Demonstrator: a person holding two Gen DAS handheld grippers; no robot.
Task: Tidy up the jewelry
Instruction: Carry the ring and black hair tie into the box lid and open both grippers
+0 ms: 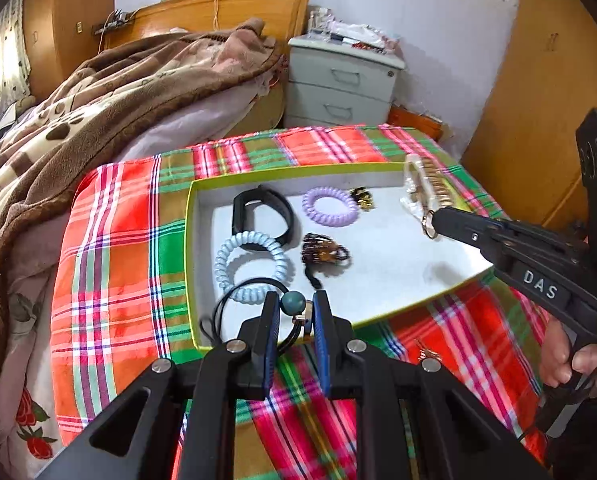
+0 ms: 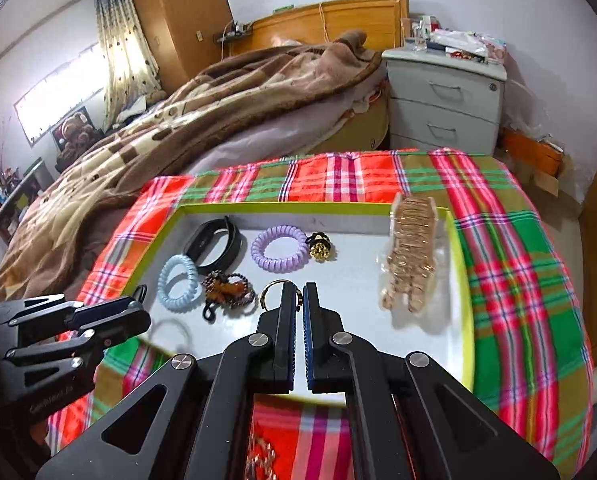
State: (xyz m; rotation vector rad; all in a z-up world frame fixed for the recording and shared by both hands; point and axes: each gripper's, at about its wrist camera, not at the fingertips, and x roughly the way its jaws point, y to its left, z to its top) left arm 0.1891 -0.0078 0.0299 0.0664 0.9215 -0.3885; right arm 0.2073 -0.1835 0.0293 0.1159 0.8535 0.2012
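Left gripper (image 1: 296,312) sat nearest the lens, fingers nearly closed and pinching a black cord bracelet with a teal round bead (image 1: 291,301), held just over the near rim of the shallow white tray with lime-green edge (image 1: 192,248); my read: it was being carried in for drop-off. Right gripper (image 2: 299,300) had its fingers fully closed on a thin gold-coloured ring (image 2: 269,294), hanging above the bare right-hand part of the tray floor, probably picked because that patch was free. Already lying in the tray: black smart-band strap (image 1: 258,216), pale blue spiral hair tie (image 1: 250,266), lilac spiral hair tie (image 1: 330,206), brown beaded hair tie (image 1: 324,254), small black-and-gold hair clip (image 1: 362,198). A gold-link piece in clear plastic wrap (image 2: 410,256) leaned on the tray's far right corner, partly over the rim. Tray sat on a red, green and orange plaid cloth (image 1: 114,248) covering the worktop beside the bed. Another gold item (image 1: 428,354) lay on the cloth outside the tray, too blurred to identify. Sorting looked well along, not done.
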